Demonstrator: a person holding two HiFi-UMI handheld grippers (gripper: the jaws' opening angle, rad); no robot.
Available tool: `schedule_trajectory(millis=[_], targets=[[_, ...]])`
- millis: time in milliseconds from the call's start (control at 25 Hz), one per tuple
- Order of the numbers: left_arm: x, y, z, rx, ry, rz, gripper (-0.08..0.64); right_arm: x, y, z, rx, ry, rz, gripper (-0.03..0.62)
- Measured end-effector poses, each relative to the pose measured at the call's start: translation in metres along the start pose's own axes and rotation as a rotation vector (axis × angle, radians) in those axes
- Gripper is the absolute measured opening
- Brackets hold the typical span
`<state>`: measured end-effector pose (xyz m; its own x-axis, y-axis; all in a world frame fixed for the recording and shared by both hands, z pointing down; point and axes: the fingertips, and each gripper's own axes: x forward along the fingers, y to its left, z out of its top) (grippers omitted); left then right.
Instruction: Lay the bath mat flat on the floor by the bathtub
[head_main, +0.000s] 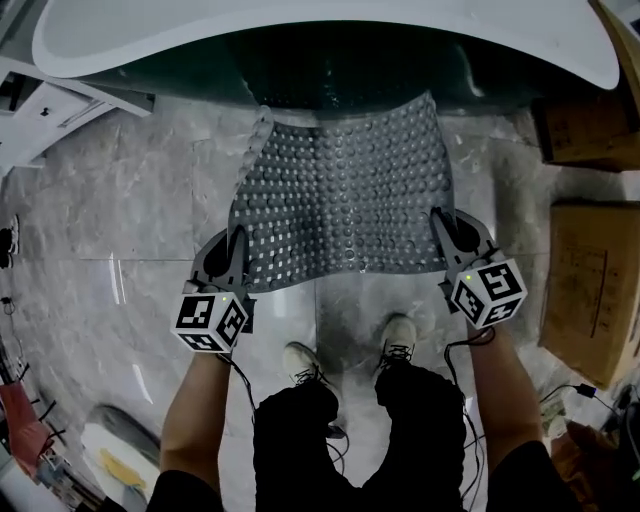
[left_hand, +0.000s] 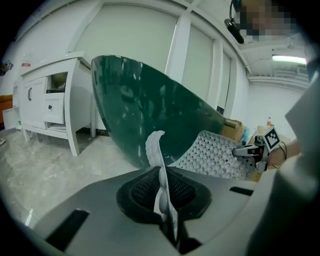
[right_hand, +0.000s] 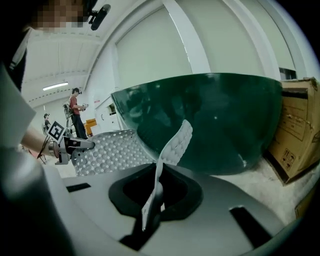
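Grey rubbery sheet, studded all over: the bath mat (head_main: 345, 190) is slung between the two grippers. Its far edge is down at the foot of the dark green bathtub (head_main: 330, 65) and its near edge is raised off the marble floor (head_main: 120, 220). The left gripper (head_main: 238, 255) is clenched on the near left corner and the right gripper (head_main: 447, 228) on the near right corner. Each gripper view shows a thin lip of mat pinched between the pads. Judged light, soft and floppy: it sags mid-span and its left side curls up, so corner holds suit it, and held taut it should go down without folds. The studs likely grip rather than slip. It is unclear whether the far edge touches the floor or the tub wall, as it lies in shadow under the rim. The mat's underside is hidden. The tub is cut off at the top and the cardboard boxes (head_main: 590, 290) at the right.
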<state>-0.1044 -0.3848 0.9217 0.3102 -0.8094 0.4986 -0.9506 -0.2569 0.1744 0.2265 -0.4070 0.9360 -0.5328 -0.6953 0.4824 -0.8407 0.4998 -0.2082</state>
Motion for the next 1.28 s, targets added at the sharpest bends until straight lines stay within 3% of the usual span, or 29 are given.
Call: schedule_trajectory(millis=[480,680,880,1280], targets=[[0.072,0.048,-0.115,0.047,0.029,0.000,0.031,0.073,-0.036,-0.117,-0.027,0.036,0.006,0.032],[0.088,0.069,-0.135,0.004,0.016,0.030,0.031,0.084,-0.047,-0.137,0.007,0.025,-0.004,0.032],[0.093,0.090,-0.153,0.007,0.033,0.051,0.031,0.088,-0.053,-0.152,0.004,0.055,-0.002,0.034],[0.105,0.114,-0.182,0.014,0.098,0.124,0.031,0.094,-0.081,-0.183,0.101,0.113,-0.088,0.044]])
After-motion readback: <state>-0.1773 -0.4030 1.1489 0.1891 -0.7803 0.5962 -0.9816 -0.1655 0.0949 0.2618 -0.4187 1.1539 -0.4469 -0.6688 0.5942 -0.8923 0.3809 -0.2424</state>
